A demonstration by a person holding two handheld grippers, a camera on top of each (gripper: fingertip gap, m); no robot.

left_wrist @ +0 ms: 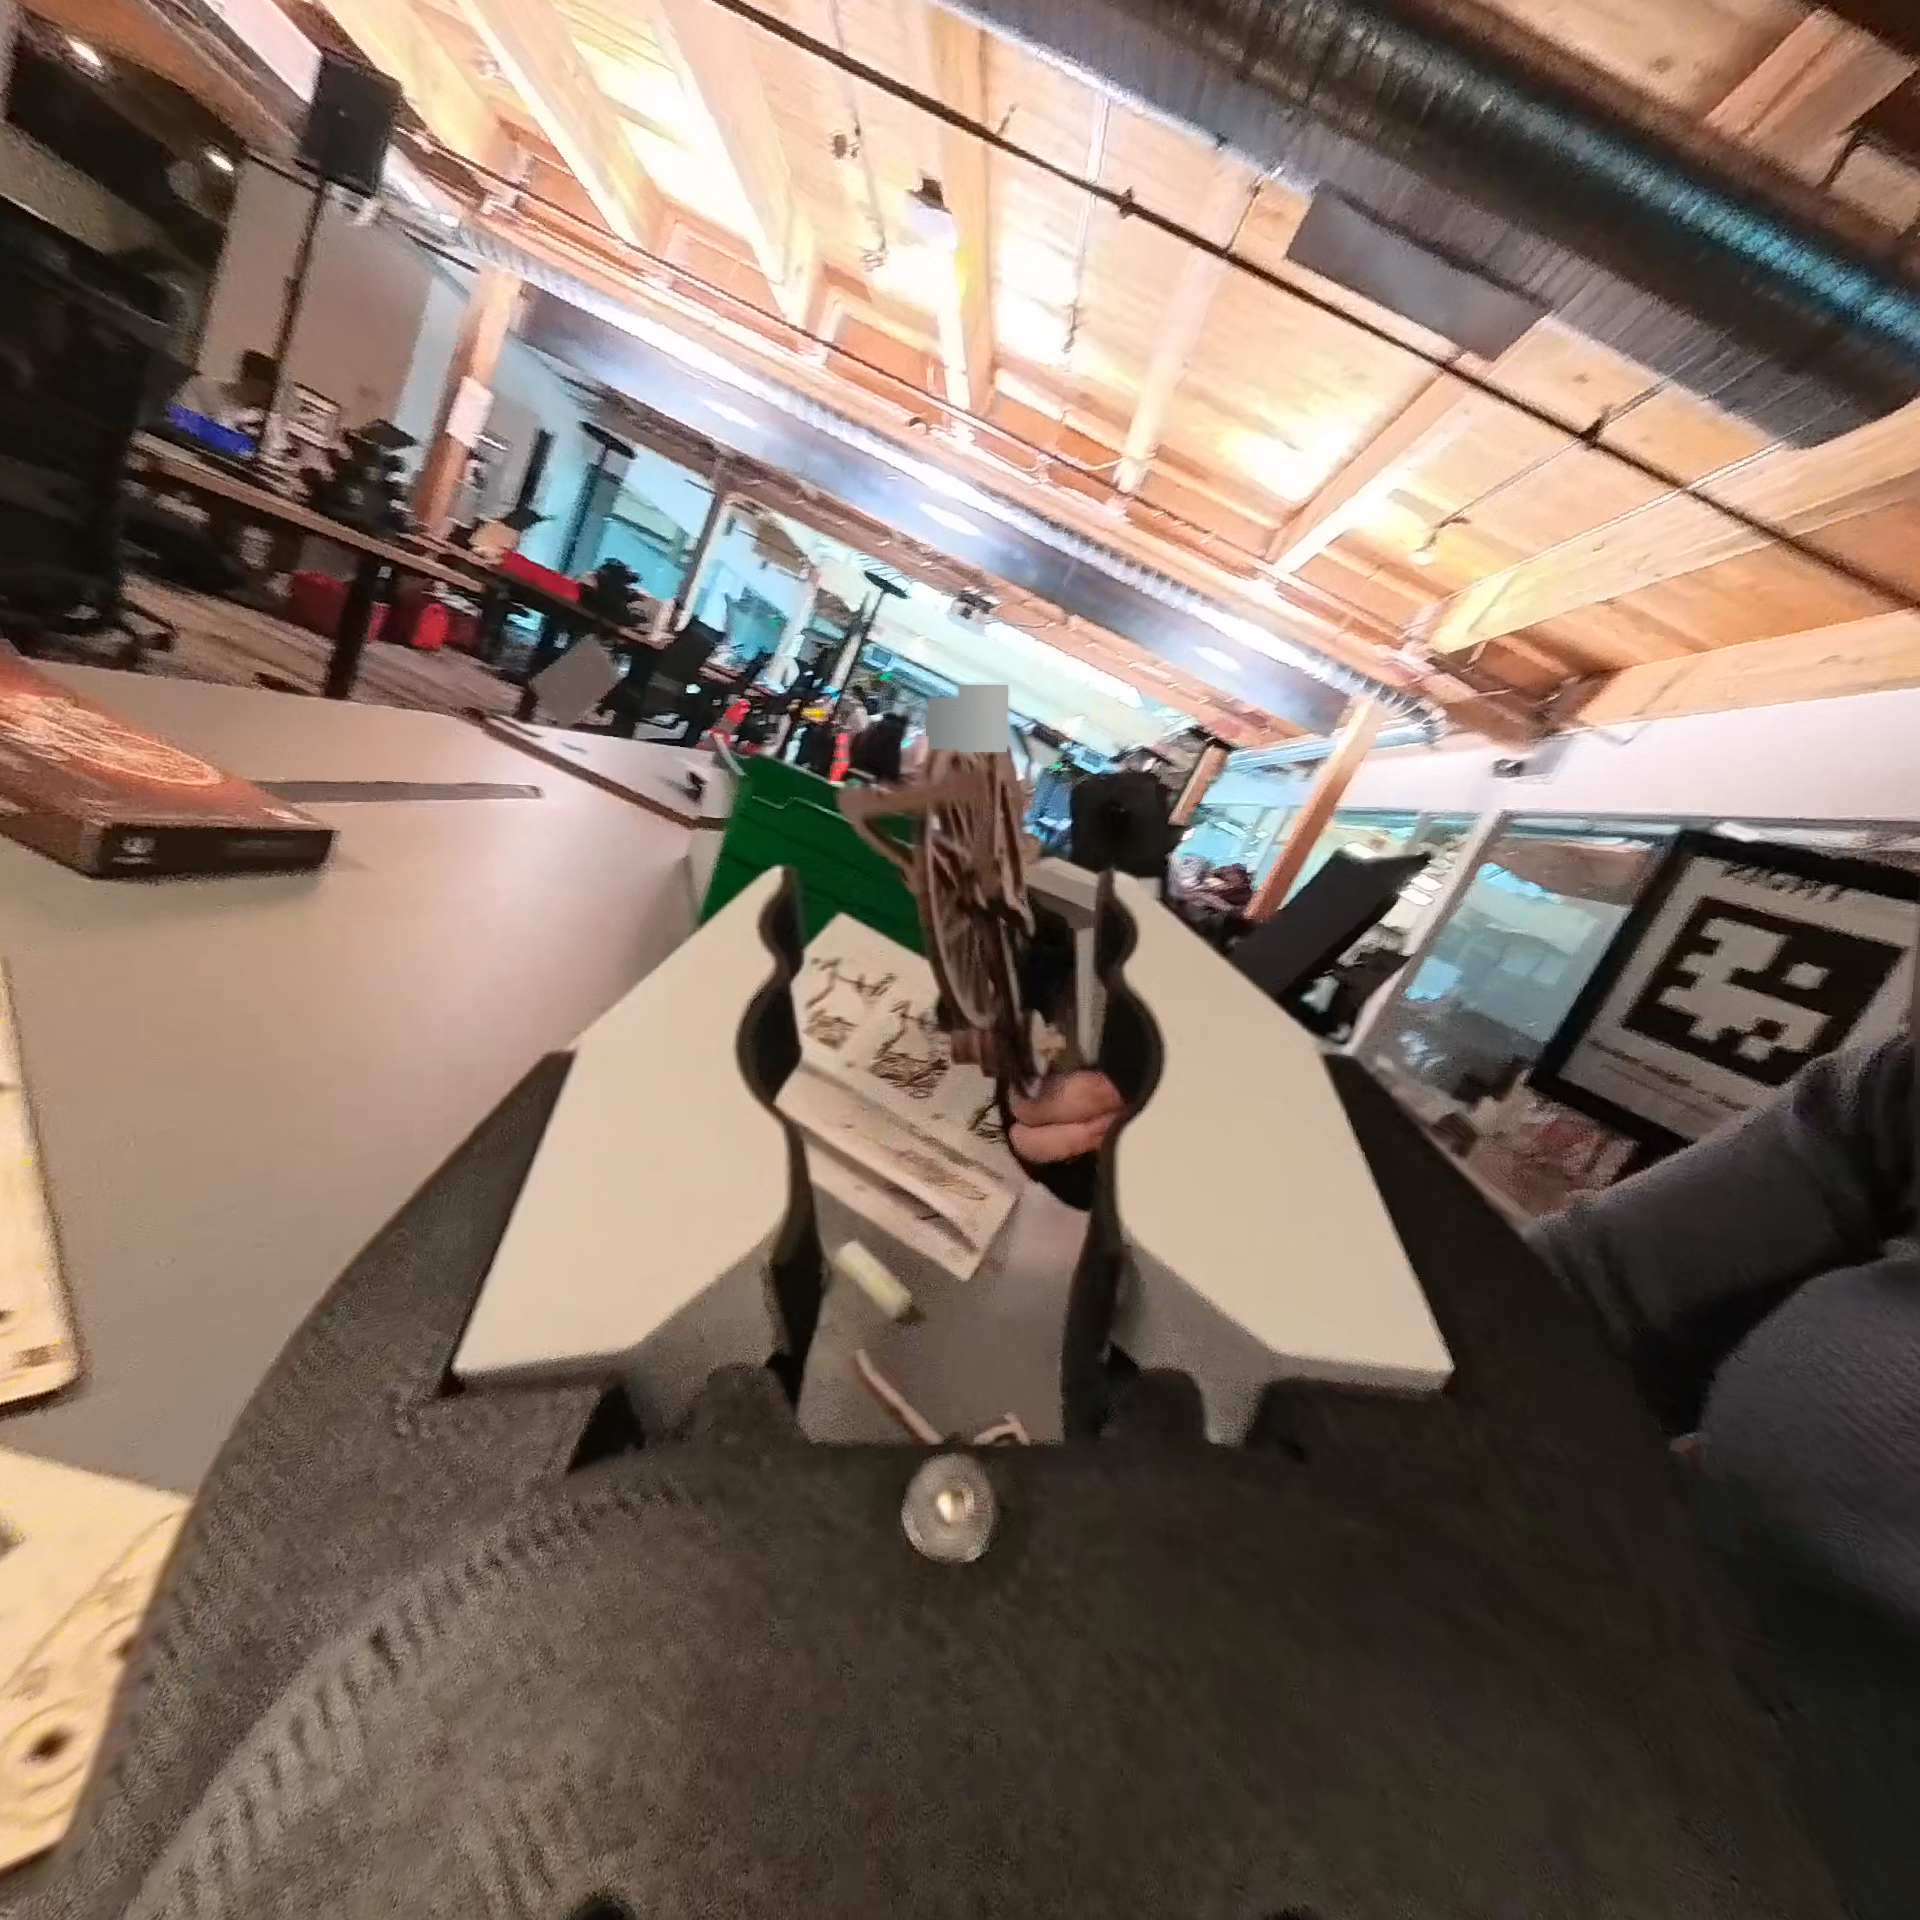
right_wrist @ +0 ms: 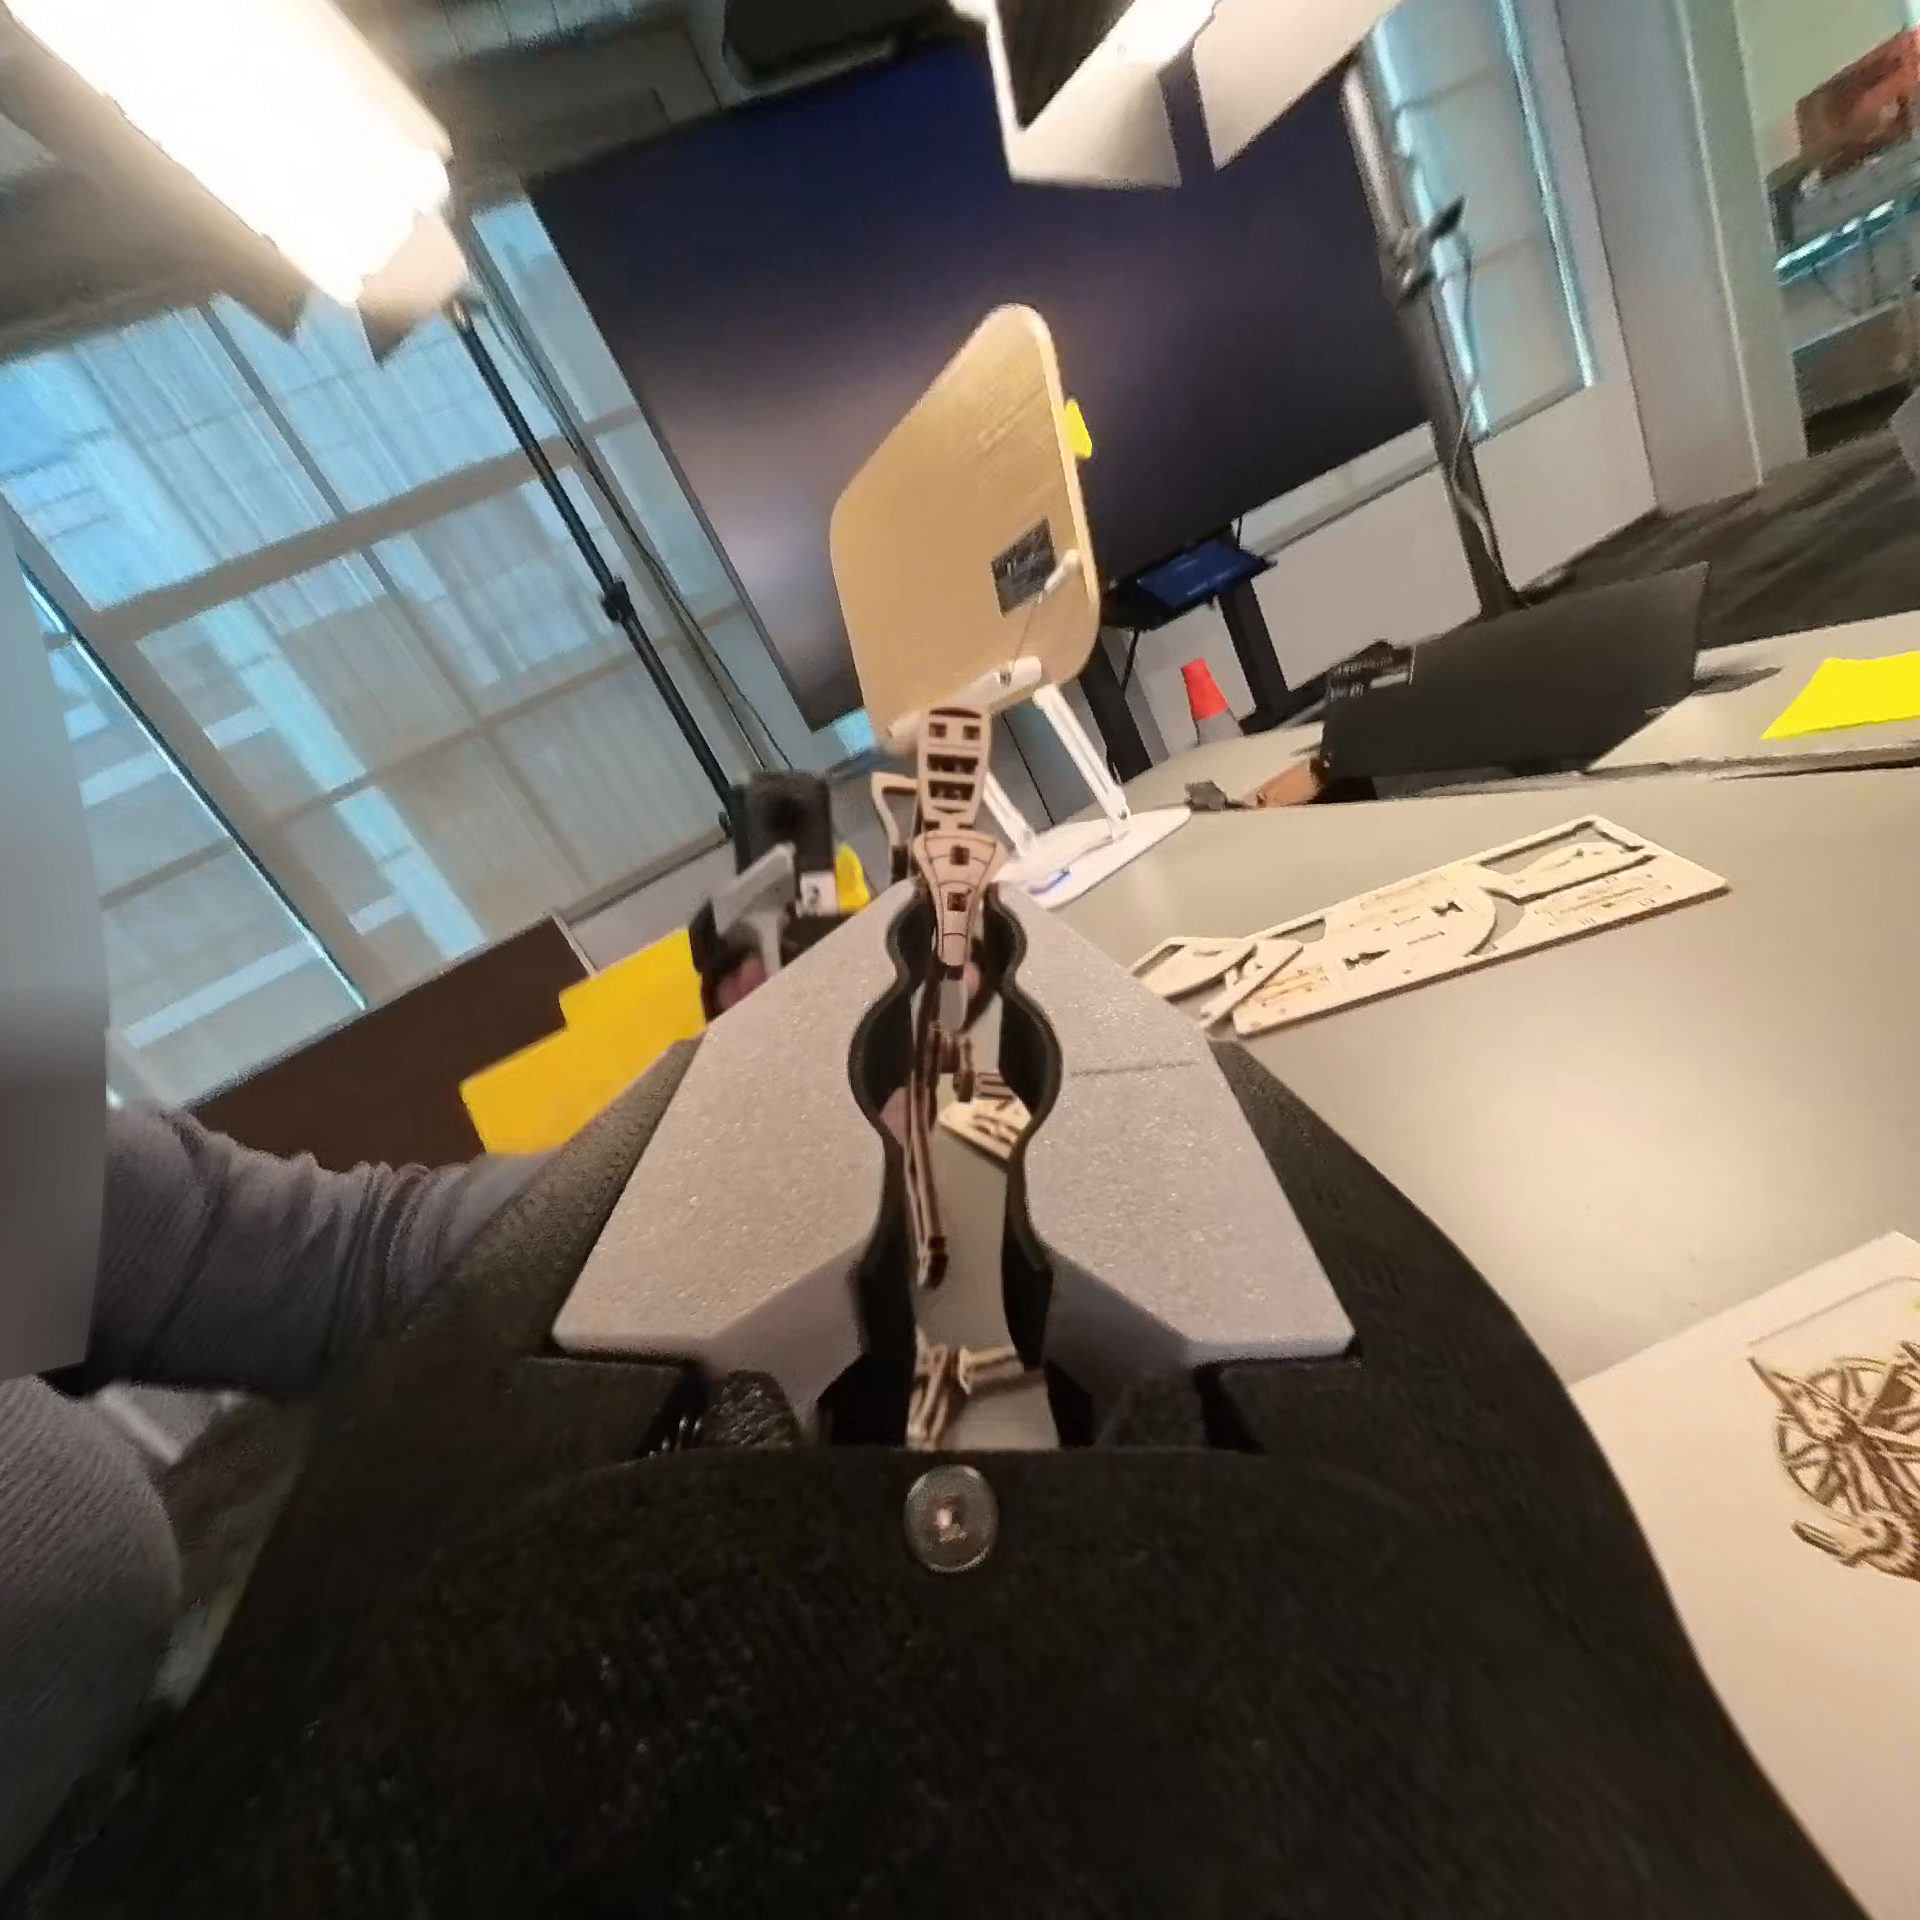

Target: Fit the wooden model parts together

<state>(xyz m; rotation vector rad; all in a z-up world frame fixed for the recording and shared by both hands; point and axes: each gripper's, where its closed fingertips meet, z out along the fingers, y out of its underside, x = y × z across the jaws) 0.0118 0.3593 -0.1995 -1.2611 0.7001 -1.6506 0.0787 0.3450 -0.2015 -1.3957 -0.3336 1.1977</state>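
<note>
A wooden model (left_wrist: 971, 935) with a spoked wheel stands upright in the left wrist view, in the gap at the tips of my left gripper (left_wrist: 940, 894). That gripper is open and its pads do not close on the model. A hand (left_wrist: 1065, 1117) shows just below the model. In the right wrist view my right gripper (right_wrist: 951, 909) is shut on the model (right_wrist: 951, 779), seen edge-on as a thin slotted strip that sticks out past the fingertips. The right gripper's marker plate (left_wrist: 1745, 987) and a grey sleeve (left_wrist: 1714, 1247) are at the right of the left wrist view.
On the grey table (right_wrist: 1455, 1143) lie punched-out wooden part sheets (right_wrist: 1455, 925), an instruction booklet (left_wrist: 904, 1122), a printed page (right_wrist: 1829, 1455), loose wooden bits (left_wrist: 883, 1392) and a brown box (left_wrist: 156, 800). A green box (left_wrist: 800, 831) and a tilted wooden board on a stand (right_wrist: 966, 520) stand behind. The left gripper's tips are roughly 8 centimeters from the right gripper's.
</note>
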